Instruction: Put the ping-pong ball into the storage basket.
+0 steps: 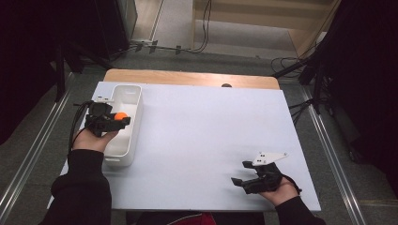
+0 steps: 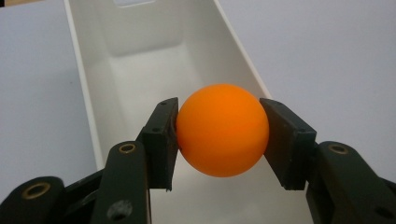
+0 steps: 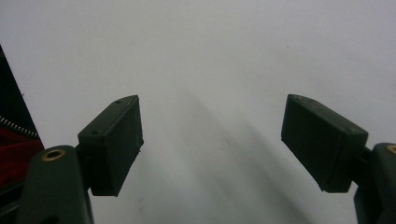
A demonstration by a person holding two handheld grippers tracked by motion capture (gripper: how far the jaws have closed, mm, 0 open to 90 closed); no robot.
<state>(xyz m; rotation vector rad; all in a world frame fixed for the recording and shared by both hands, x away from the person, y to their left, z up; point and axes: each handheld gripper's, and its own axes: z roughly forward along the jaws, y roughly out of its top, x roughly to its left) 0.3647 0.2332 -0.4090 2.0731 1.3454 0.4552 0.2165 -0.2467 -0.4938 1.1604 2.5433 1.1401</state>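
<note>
Ball [image 2: 222,136] placement is the step here as far as I can judge, so some tips on doing it clean. Left gripper [image 2: 219,140] has its jaws clamped on the orange ball, one pad on each side right at the widest part, and the ball hangs over the open white bin [image 2: 140,60], whose floor runs away straight ahead of and below the jaws. In the high view the left gripper [image 1: 123,119] sits over the bin's [image 1: 134,123] middle stretch, so it's already lined up. I'd lower it until the ball is close to the bin floor before letting go, since a light ball like this probably bounces and could hop the low wall. Keep the jaws centred between the two long walls, and open them slowly and evenly so neither pad flicks it sideways. Right gripper [image 1: 243,173] is well apart on the white table [image 1: 202,140], jaws spread wide with nothing between them, just bare tabletop ahead. Leave it parked.
</note>
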